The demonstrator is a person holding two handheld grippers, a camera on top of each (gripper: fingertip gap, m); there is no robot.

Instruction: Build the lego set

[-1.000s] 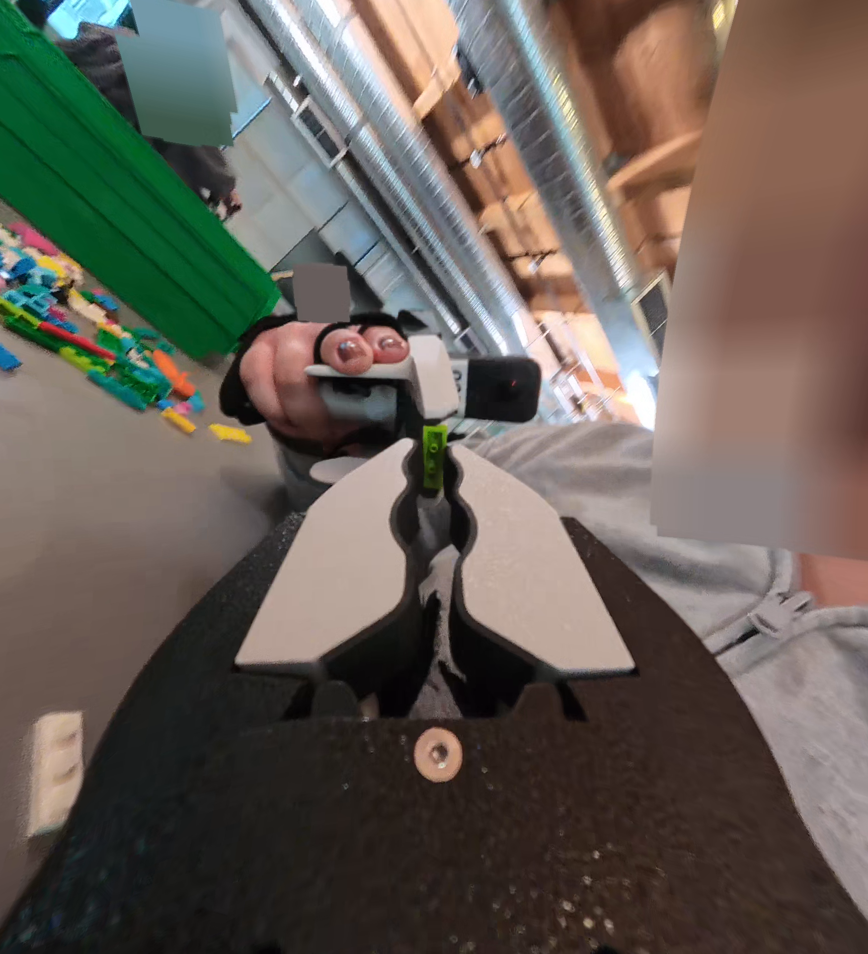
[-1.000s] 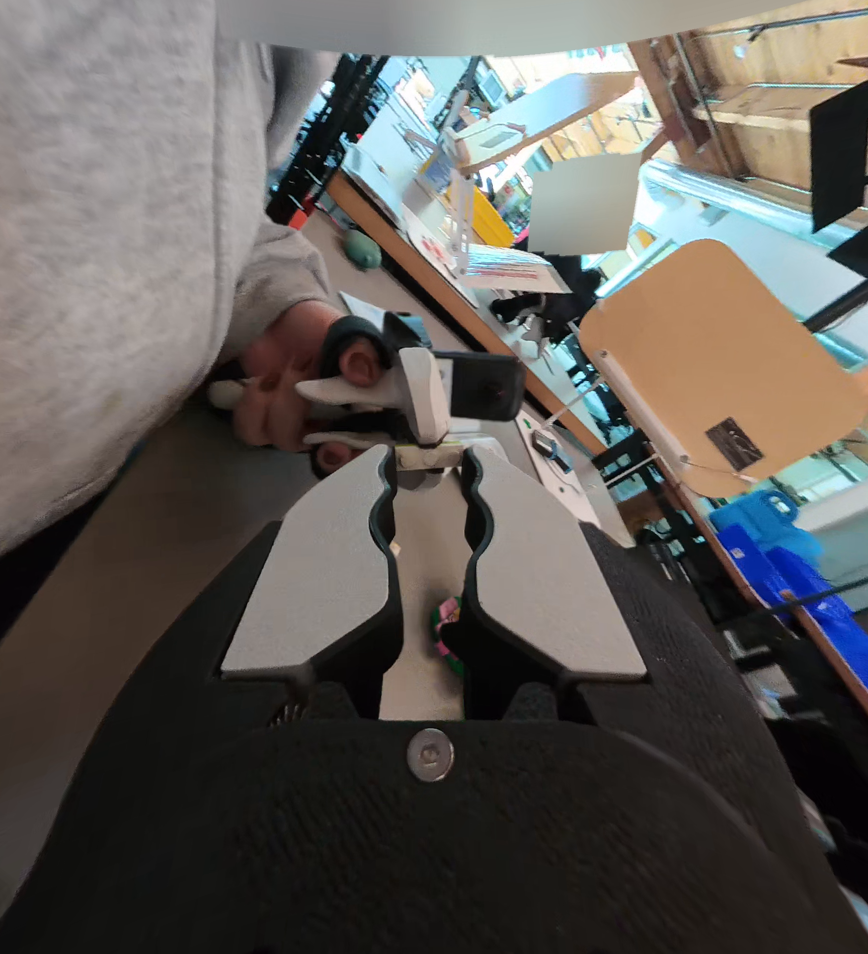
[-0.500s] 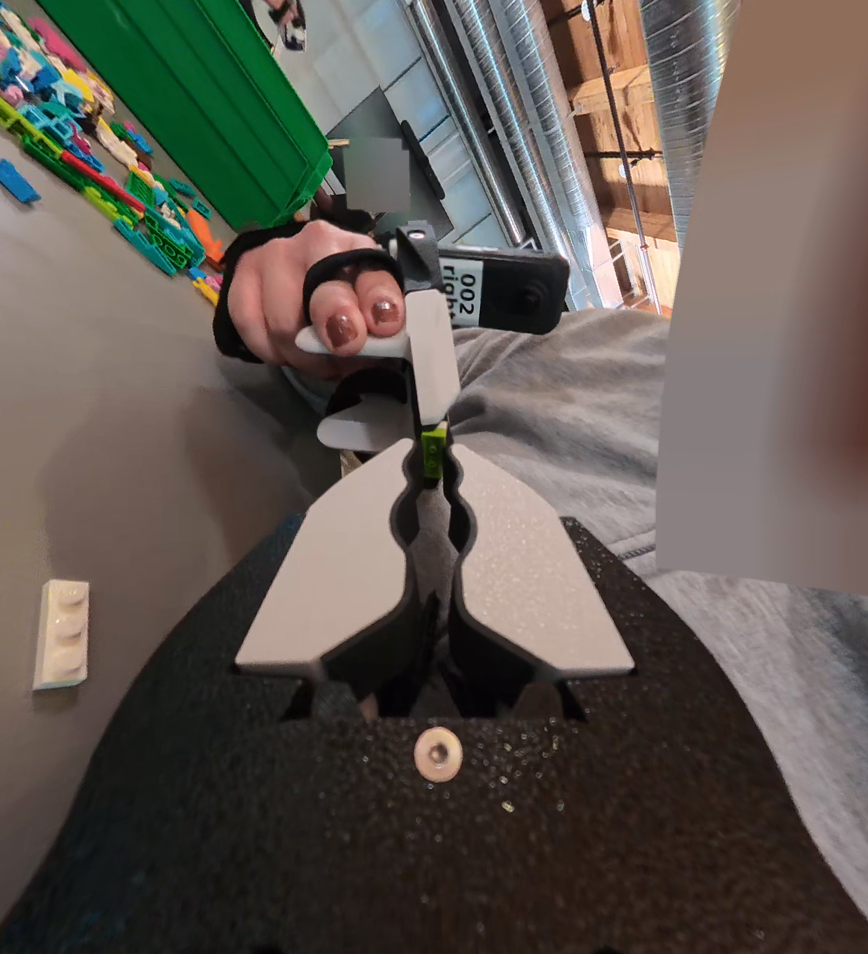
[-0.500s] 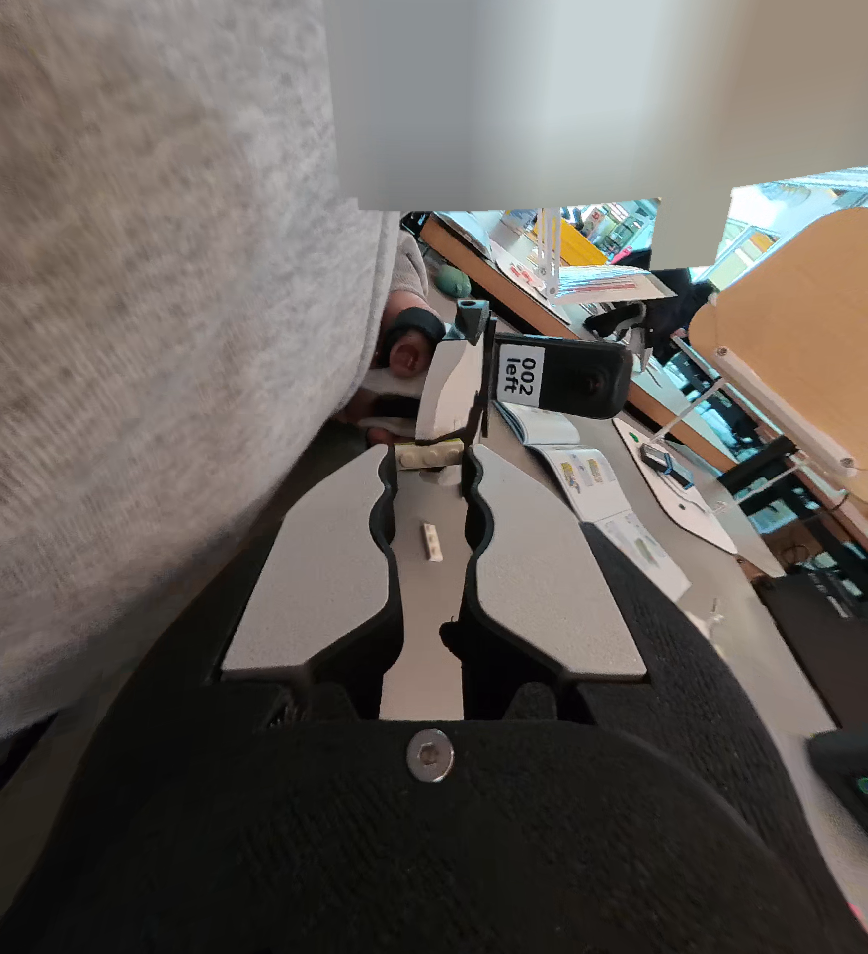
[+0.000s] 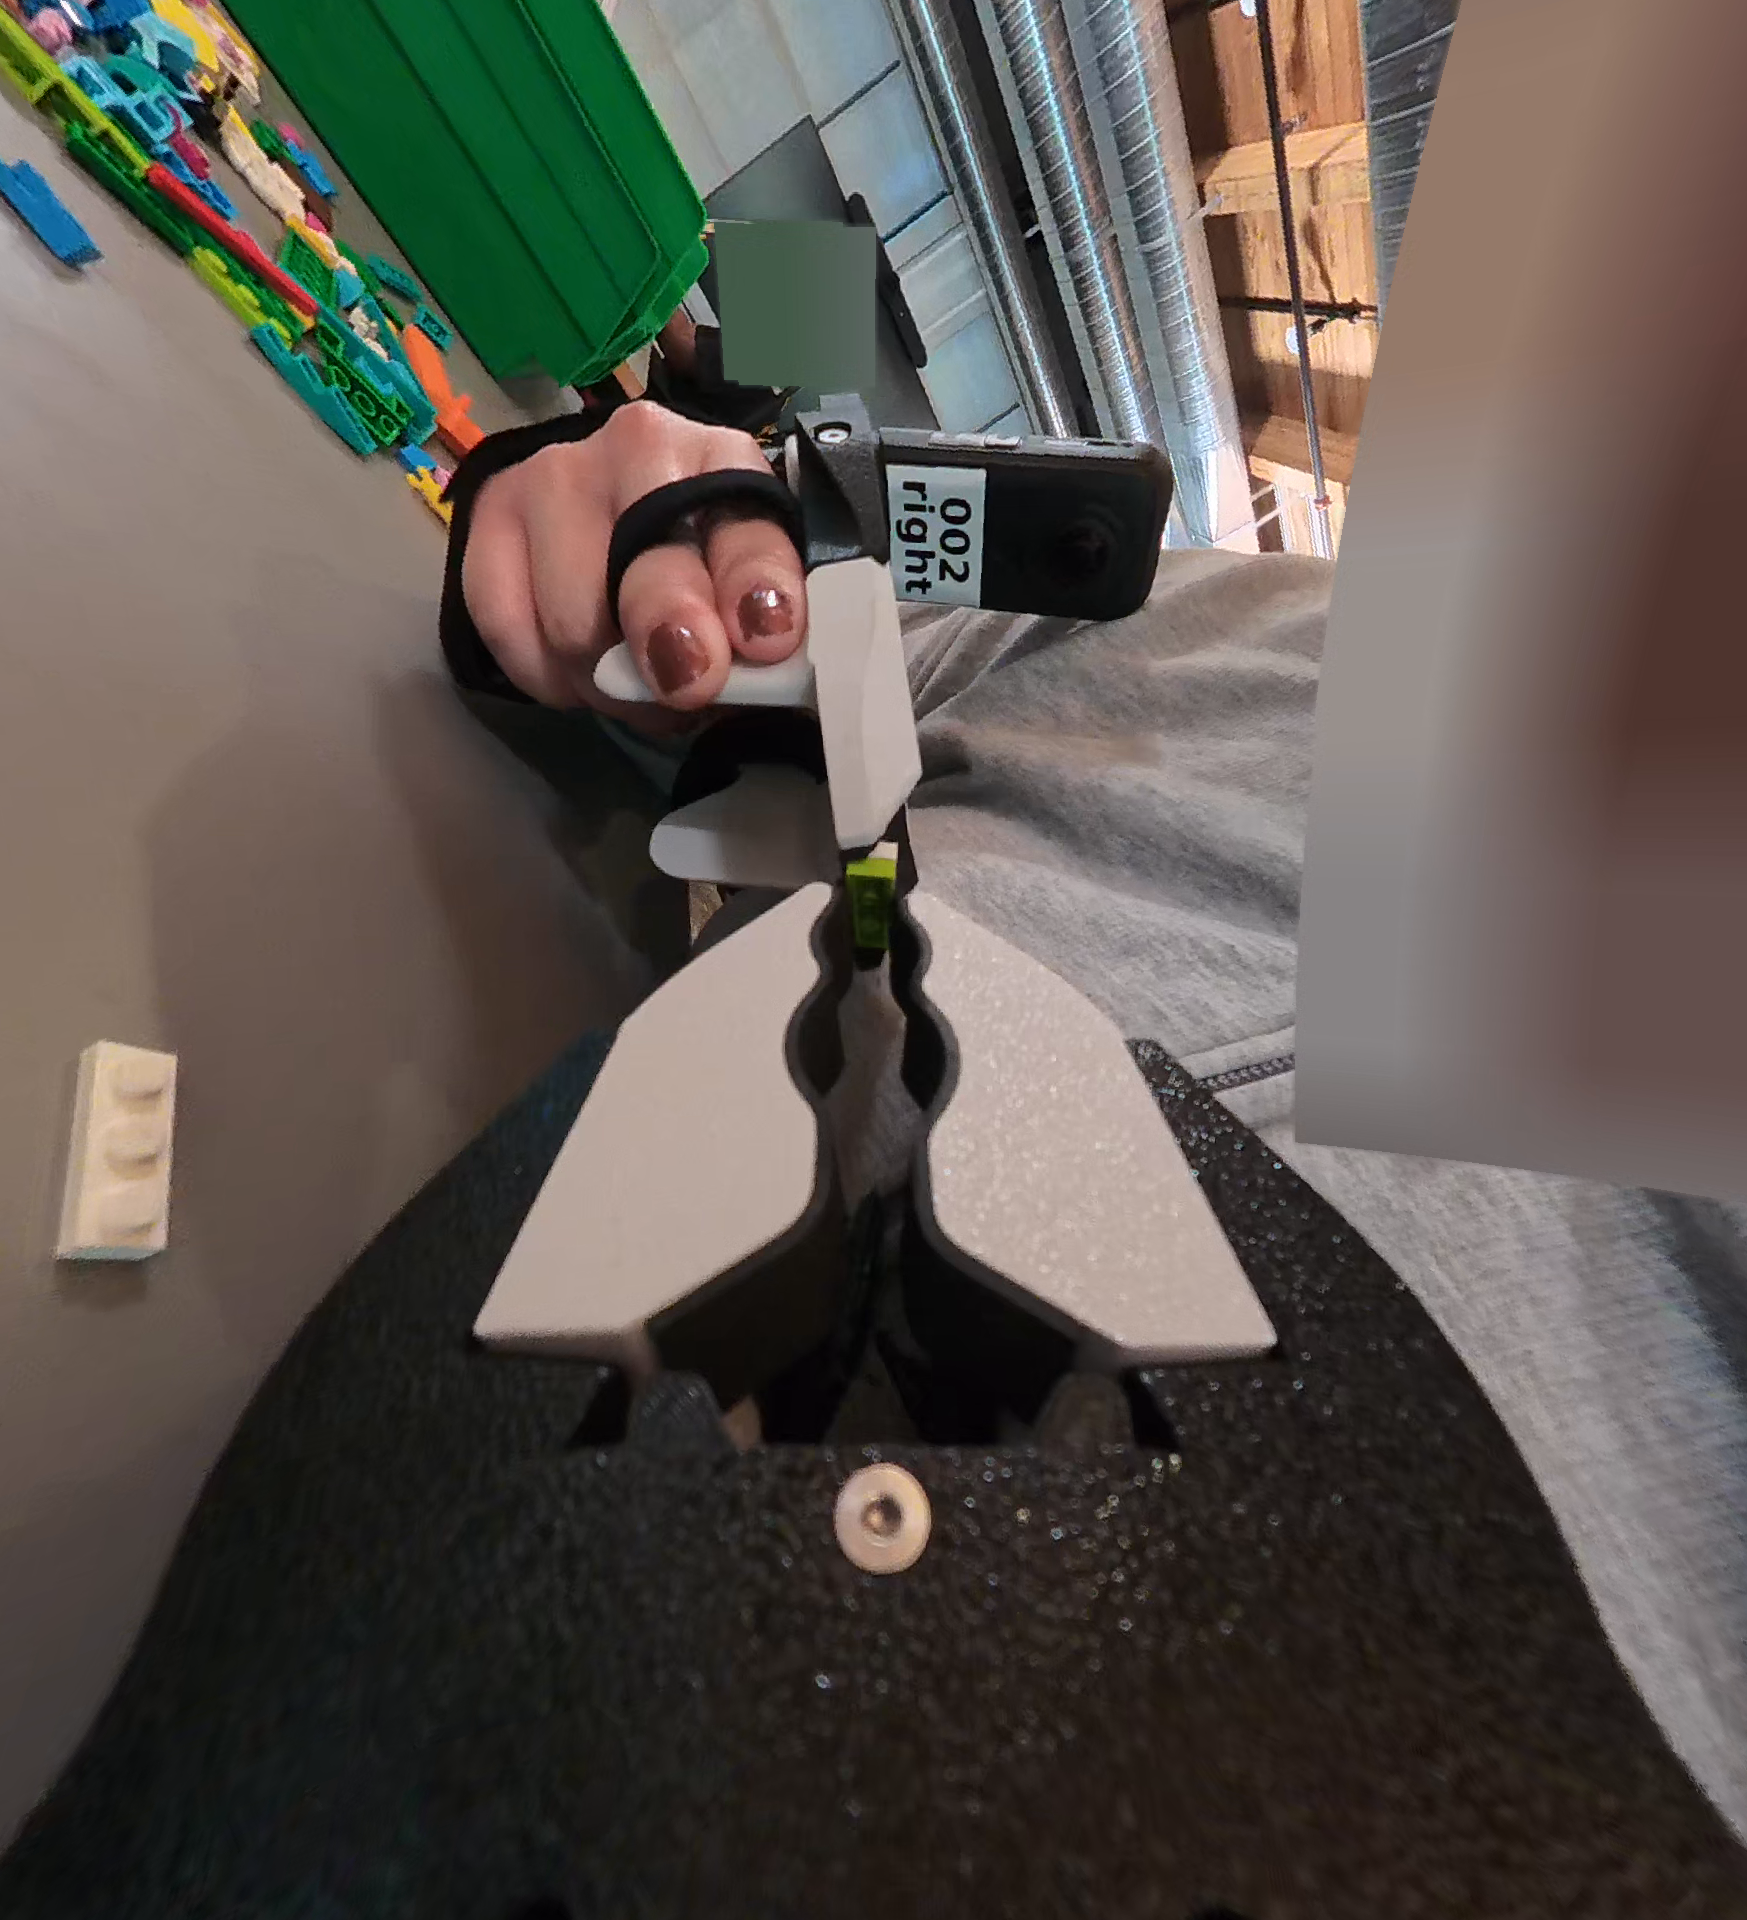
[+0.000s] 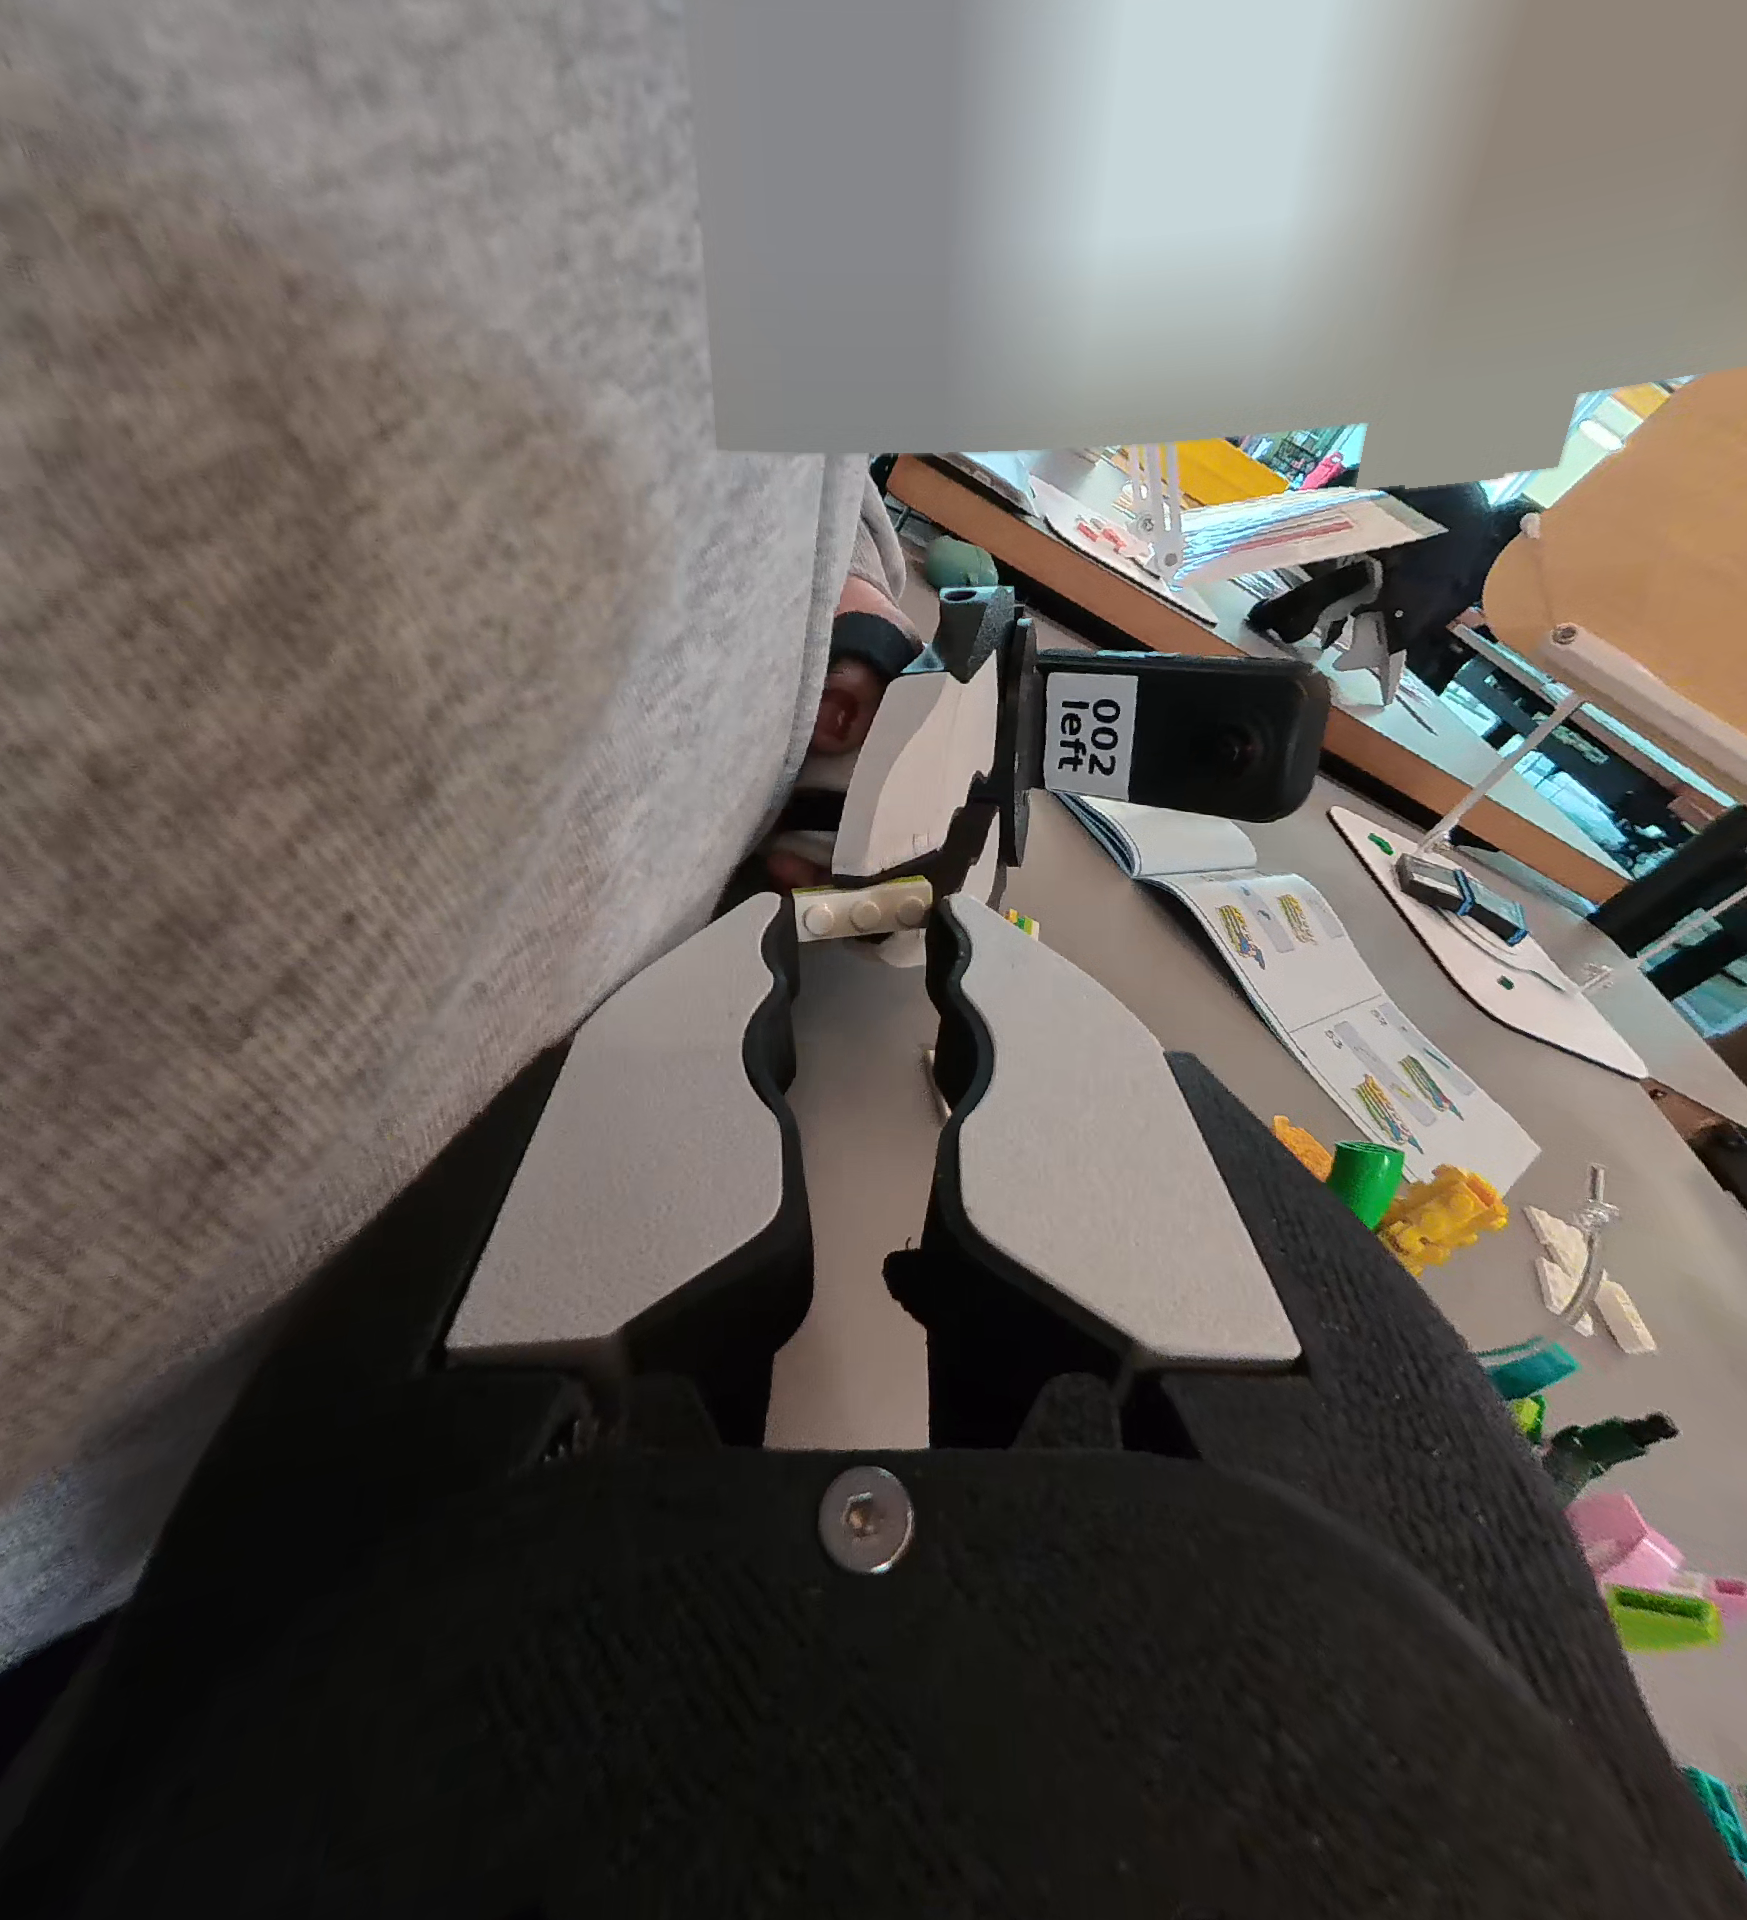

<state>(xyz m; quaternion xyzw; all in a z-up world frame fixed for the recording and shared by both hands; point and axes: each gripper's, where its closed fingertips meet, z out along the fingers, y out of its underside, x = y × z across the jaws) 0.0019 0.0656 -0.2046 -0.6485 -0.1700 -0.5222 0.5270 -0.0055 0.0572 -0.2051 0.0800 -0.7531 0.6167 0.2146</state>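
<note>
My left gripper (image 5: 870, 906) is shut on a small lime green plate (image 5: 869, 920), pinched edge-on at the fingertips. My right gripper (image 6: 862, 920) is shut on a white three-stud plate (image 6: 864, 914), gripped by its two ends. A lime green edge (image 6: 916, 883) shows along the white plate's far side, so the two pieces lie against each other. The grippers face each other tip to tip above the table edge, close to a person's grey sweater (image 5: 1108, 790). The right gripper's white finger (image 5: 864, 727) shows in the left wrist view and the left gripper's finger (image 6: 910, 790) in the right wrist view.
A loose white three-stud plate (image 5: 116, 1153) lies on the grey table (image 5: 173, 727). A pile of coloured bricks (image 5: 329, 332) lies beside a green bin (image 5: 495, 177). An open booklet (image 6: 1316, 987) and yellow, green and pink pieces (image 6: 1409, 1195) lie to the right. The tips of both grippers are at nearly the same place.
Both grippers have tilted and turned together, so both views swung toward the table. Each kept its grip on its plate, and the two stayed tip to tip.
</note>
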